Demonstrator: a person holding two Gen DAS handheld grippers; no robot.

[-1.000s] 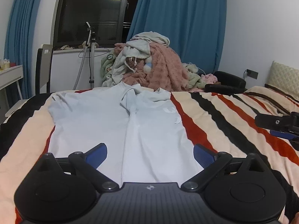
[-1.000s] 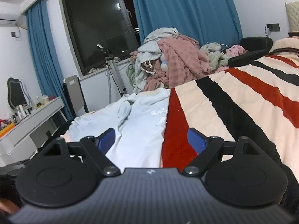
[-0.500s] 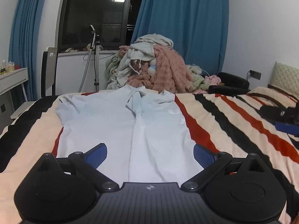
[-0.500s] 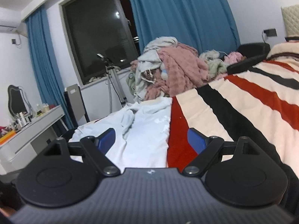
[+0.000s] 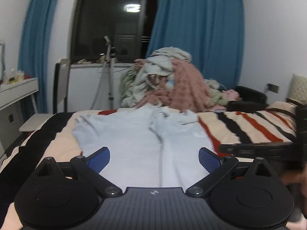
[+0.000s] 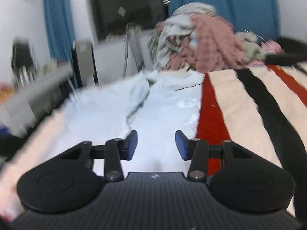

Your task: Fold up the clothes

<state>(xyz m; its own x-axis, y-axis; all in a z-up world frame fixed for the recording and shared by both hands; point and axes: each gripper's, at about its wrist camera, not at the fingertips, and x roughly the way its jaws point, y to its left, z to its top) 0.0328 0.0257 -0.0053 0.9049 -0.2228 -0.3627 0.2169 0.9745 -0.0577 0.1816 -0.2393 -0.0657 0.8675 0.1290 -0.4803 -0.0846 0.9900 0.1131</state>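
Right gripper (image 6: pixel 156 147) has swung from the striped bedspread (image 6: pixel 239 103) over onto the pale blue shirt (image 6: pixel 107 111), jaws closing, half-narrowed, nothing pinched between the pads. Left gripper (image 5: pixel 154 159) hangs wide open and empty above the shirt's near hem. Shirt lies flat toward the bed's left edge, collar toward the far edge by the clothes pile (image 5: pixel 168 84).

Both the left gripper (image 5: pixel 154 158) and right gripper (image 6: pixel 156 145) are matte black, with ribbed bodies, round hubs, silver pivot screws and blue-padded jaws.
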